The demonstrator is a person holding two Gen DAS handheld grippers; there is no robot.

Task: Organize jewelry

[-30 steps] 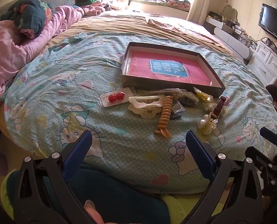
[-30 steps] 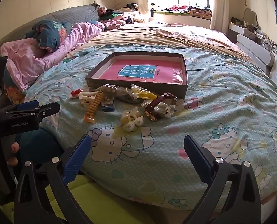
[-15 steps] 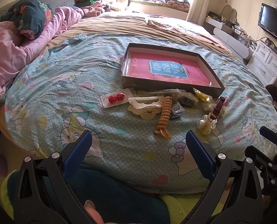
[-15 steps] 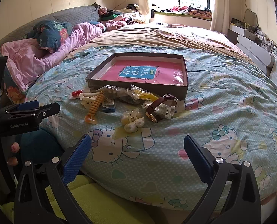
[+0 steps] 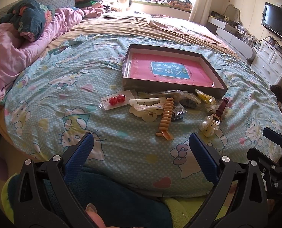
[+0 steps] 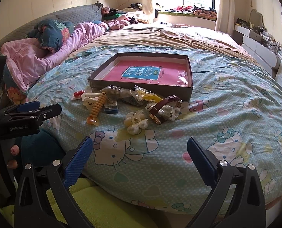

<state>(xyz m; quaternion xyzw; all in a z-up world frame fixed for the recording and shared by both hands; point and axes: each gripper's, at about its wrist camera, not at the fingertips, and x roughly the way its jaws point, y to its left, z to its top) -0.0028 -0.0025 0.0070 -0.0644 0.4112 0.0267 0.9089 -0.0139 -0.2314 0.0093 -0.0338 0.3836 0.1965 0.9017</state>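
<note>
I read "GenRobot.AI" on my left gripper (image 6: 26,112); both grippers' jaws gape wide, empty, unmoved beside the shallow dark cardboard box (image 5: 171,90).

- The bedspread (image 6: 226,98) is matt printed cloth, softly creased.
- The tray (image 5: 219,92) looks like matt dark cardboard, with a glossy pink sheet inside.
- The hair clip (image 6: 135,123) is glossy, pearly plastic.
- The watch strap (image 6: 162,102) looks like smooth brown leather with a shiny metal buckle.
- The earring packet (image 5: 115,100) is clear, shiny plastic.
- The finger pads (image 6: 78,159) are ribbed blue on matt black plastic arms.
</note>
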